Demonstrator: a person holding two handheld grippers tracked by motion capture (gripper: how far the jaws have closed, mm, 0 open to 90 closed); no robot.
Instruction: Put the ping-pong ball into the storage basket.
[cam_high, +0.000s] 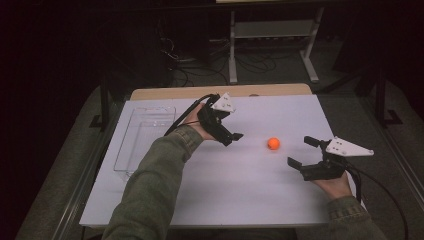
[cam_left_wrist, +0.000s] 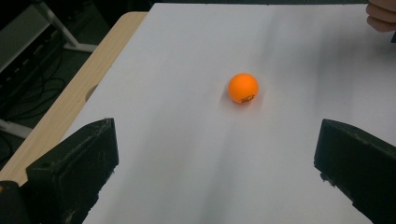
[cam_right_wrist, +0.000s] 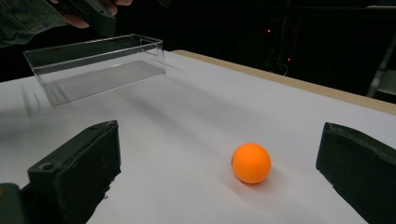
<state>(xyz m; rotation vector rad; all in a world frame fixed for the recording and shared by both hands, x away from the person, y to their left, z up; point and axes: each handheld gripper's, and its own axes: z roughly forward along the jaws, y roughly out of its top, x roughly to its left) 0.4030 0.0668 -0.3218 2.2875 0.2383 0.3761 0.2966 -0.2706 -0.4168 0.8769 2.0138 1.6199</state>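
The right gripper (cam_high: 300, 151) hangs over the right part of the white sheet (cam_high: 240, 190), its two black jaws spread wide apart with nothing between them. In the right gripper view the orange ball (cam_right_wrist: 251, 163) lies on the sheet just ahead of the jaws, nearer the right-hand one, touching neither. In the high view the ball (cam_high: 273, 144) sits near the middle of the sheet, between the two grippers and apart from both.

The left gripper (cam_high: 235, 138) is held to the left of the ball, jaws pointing toward it. Its jaws are also spread wide and empty; in the left gripper view the ball (cam_left_wrist: 243, 87) rests well ahead of them, with small dark printing on its lower side.

Farther left, a clear plastic box (cam_high: 142, 140) stands on the sheet along its left edge, open at the top. The sheet covers a wooden table (cam_high: 220, 91), whose far edge shows beyond it.
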